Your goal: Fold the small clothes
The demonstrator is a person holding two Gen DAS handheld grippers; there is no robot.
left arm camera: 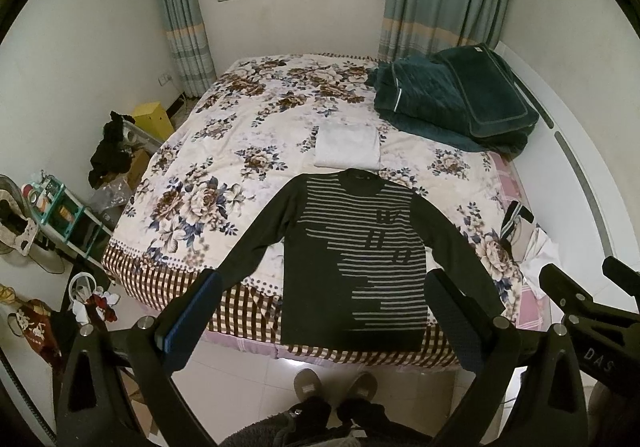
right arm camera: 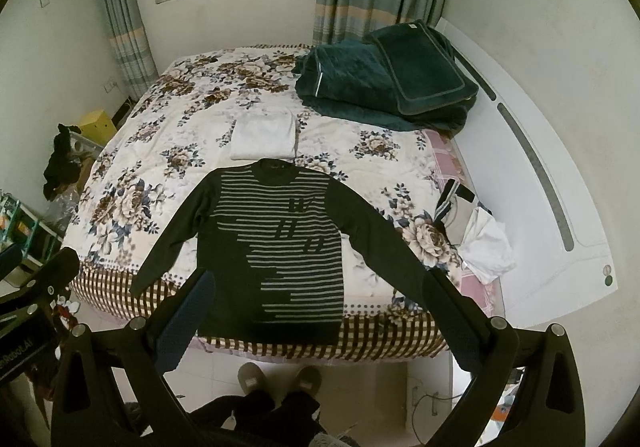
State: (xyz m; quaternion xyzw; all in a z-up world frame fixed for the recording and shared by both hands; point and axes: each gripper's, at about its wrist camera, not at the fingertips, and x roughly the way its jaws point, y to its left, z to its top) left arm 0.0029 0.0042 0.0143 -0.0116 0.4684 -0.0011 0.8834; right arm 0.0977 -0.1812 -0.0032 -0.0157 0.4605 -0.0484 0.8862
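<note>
The dark striped sweater [left arm camera: 352,247] lies flat on the bed [left arm camera: 224,167], collar away from me, hem at the near edge, sleeves spread. My left gripper [left arm camera: 320,311] and right gripper [right arm camera: 316,307] hover above it, jaws apart, each nearer its own sleeve.

L gripper [left arm camera: 324,311] & R gripper [right arm camera: 320,307] both held side by side, jaws wide, nothing gripped.
</note>
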